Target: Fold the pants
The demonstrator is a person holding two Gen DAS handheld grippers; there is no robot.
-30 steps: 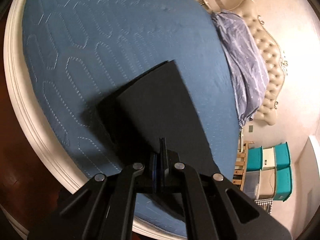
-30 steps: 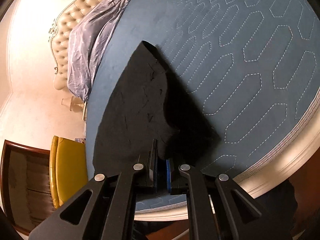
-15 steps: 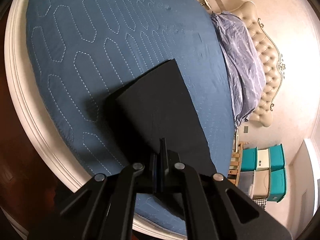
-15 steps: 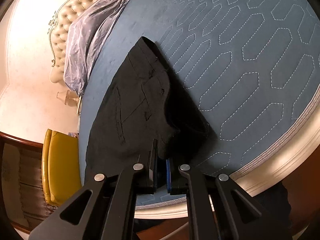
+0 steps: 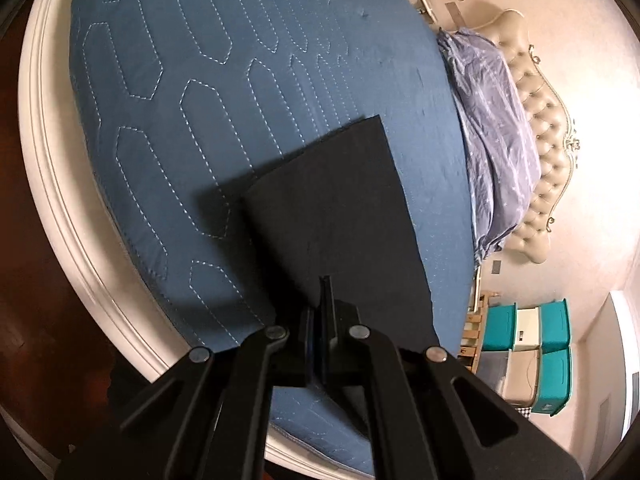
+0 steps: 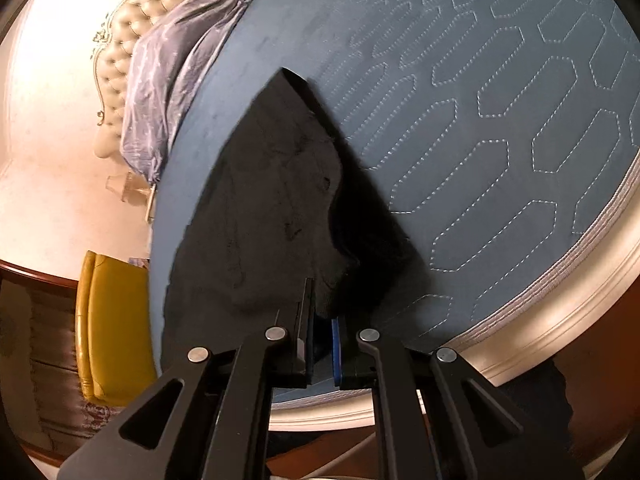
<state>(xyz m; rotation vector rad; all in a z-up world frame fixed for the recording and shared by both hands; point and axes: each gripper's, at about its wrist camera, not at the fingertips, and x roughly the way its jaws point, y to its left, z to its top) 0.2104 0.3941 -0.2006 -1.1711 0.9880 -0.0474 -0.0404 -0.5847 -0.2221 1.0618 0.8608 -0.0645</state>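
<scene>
Since a second ago the left gripper (image 5: 324, 320) has sunk toward the blue quilted bed (image 5: 192, 128), and the black pants (image 5: 340, 208) now lie flatter on it. Both grippers angle downward over the near edge. The left one is clamped shut on the pants' hem; the right gripper (image 6: 320, 320) pinches bunched cloth, its grip point hidden. Only the right view shows seams and folds.
</scene>
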